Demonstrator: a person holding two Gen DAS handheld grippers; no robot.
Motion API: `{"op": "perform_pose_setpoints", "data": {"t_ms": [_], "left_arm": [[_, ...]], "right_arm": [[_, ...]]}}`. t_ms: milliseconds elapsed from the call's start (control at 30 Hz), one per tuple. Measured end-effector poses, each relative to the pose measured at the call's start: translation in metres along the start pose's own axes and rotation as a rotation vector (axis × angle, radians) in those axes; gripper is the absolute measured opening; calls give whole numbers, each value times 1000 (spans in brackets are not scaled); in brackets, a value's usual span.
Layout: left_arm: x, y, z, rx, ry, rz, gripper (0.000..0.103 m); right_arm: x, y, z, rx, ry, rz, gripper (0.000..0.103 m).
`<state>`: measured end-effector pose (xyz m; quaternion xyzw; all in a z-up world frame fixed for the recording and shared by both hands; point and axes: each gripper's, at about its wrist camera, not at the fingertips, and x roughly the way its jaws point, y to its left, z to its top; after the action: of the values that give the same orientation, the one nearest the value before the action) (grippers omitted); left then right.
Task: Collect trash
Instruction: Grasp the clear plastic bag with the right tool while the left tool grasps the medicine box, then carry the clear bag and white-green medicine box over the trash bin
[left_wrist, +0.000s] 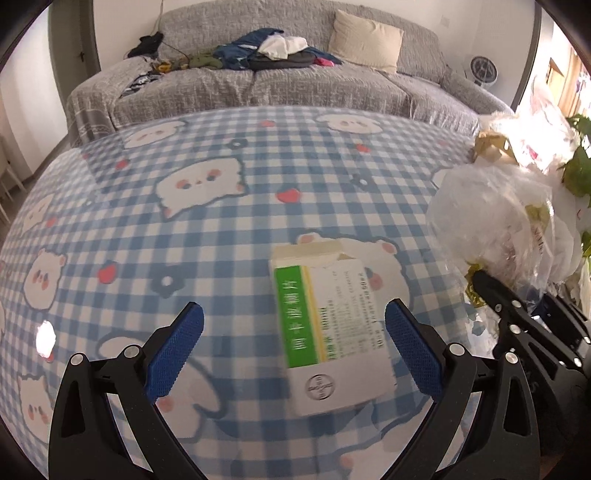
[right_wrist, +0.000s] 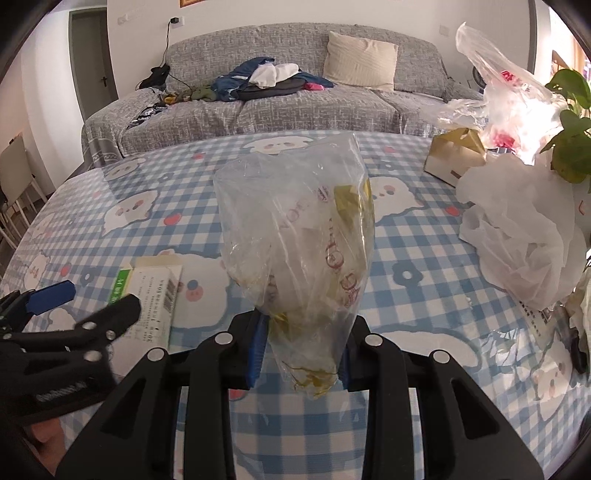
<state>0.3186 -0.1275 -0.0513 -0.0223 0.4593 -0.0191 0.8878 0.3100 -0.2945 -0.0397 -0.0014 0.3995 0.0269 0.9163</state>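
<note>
Pinching a clear plastic bag (right_wrist: 299, 254) of scraps in the right gripper (right_wrist: 301, 347), bag sticking up above the checked tablecloth (left_wrist: 221, 206) | left gripper (left_wrist: 293, 347) jaws wide, nothing held, over the white-and-green box (left_wrist: 332, 325) lying flat on the table | white bags (right_wrist: 517, 236) piled off right

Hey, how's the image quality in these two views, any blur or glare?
Left wrist view: box motion-blurred, glare spot on the tablecloth, window side blown out. Right wrist view: clear bag sharp, left gripper blurred, fisheye bending the table edge.
</note>
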Motion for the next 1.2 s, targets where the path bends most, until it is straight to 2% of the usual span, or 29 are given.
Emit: {"op": "perform_pose_setpoints", "data": {"t_ms": [167,200,367,400,800,1200], "left_arm": [[16,-13,-3,21,33,20,95],[18,-13,-3,20,40,27,93],[26,-14,-4,3,77,36,70],[25,-15,-4,10,71,47,62],[9,-17,-6,20,54,42,60],[-15,-2,-13,5,34,38,60]], "right_arm": [[0,-13,-1,14,3,-10,29],[1,-16,-1,17,4,-10,29],[3,-23,-2,14,10,-19,29],[3,-24,-2,15,10,-20,29],[0,-28,1,26,6,-20,29],[-22,-9,0,2,-8,-22,29]]}}
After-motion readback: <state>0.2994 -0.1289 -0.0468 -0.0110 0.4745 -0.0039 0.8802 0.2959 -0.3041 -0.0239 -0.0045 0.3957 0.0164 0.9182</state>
